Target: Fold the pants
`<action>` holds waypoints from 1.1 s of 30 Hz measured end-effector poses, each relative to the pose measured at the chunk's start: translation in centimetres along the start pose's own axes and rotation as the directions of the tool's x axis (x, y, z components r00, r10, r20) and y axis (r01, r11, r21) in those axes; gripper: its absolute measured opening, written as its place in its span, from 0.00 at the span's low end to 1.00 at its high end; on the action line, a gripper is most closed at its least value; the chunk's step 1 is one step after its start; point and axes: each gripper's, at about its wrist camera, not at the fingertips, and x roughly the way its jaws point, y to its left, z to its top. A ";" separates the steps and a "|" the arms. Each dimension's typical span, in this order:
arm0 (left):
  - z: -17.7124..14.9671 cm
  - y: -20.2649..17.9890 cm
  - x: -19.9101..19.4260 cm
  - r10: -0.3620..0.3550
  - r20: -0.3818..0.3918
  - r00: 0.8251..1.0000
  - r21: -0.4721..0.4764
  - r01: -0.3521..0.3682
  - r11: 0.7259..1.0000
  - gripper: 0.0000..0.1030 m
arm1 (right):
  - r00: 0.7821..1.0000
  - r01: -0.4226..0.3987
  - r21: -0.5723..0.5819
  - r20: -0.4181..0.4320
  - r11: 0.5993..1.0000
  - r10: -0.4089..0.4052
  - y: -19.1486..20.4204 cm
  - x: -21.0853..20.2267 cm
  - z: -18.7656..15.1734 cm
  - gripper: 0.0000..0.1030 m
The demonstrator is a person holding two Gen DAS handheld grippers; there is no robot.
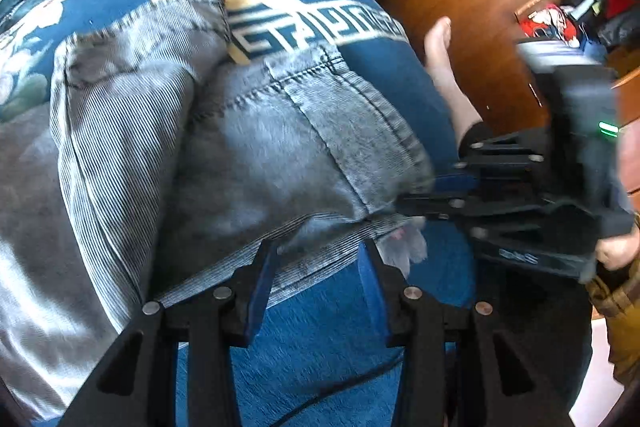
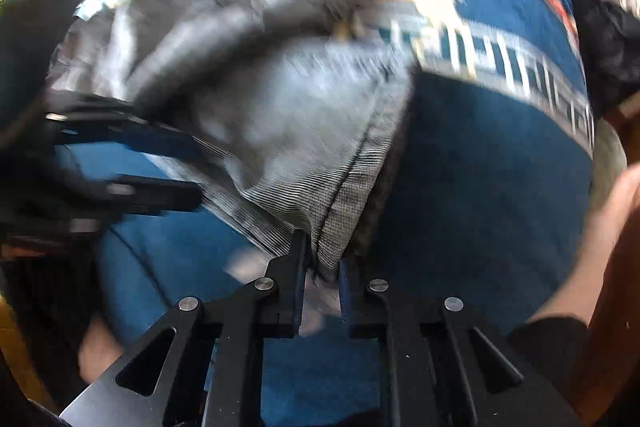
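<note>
A wooden wardrobe stands behind the bed, which is covered by a blue patterned blanket, and the grey denim pants lie bunched across it, their hem reaching toward the near edge of the bed. My left claw is part-open, straddling the striped cuff of the pants; I cannot tell whether its pads press the cloth. My right claw is nearly closed, pinching a corner of the hem near the seam. I judge I am taking hold of the leg ends to begin a fold. The next move calls for securing the left grip, then lifting both corners together and carrying them evenly toward the waistband.
</note>
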 end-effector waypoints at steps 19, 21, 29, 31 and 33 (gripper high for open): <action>-1.9 1.9 -4.2 0.040 0.055 0.998 0.025 -0.041 0.999 0.44 | 0.990 0.008 0.020 0.138 1.000 -0.011 3.1 -4.4 1.1 0.32; -1.6 1.9 -3.0 0.047 0.012 0.999 0.040 -0.047 0.998 0.44 | 0.991 -0.033 0.029 0.135 0.999 0.028 3.2 -3.6 0.8 0.32; -3.8 2.6 -0.7 0.035 -0.059 0.998 0.004 -0.034 0.999 0.43 | 0.998 -0.040 0.065 0.046 0.997 0.037 2.7 0.1 0.0 0.28; -4.6 2.8 -0.7 0.014 -0.059 0.998 -0.012 -0.015 1.000 0.43 | 0.998 -0.047 0.061 0.039 0.997 0.045 2.7 0.0 0.1 0.28; -4.8 2.9 -1.2 -0.005 -0.058 0.998 -0.027 0.003 1.000 0.42 | 0.999 -0.041 0.034 0.032 0.999 0.040 3.1 -0.7 0.4 0.30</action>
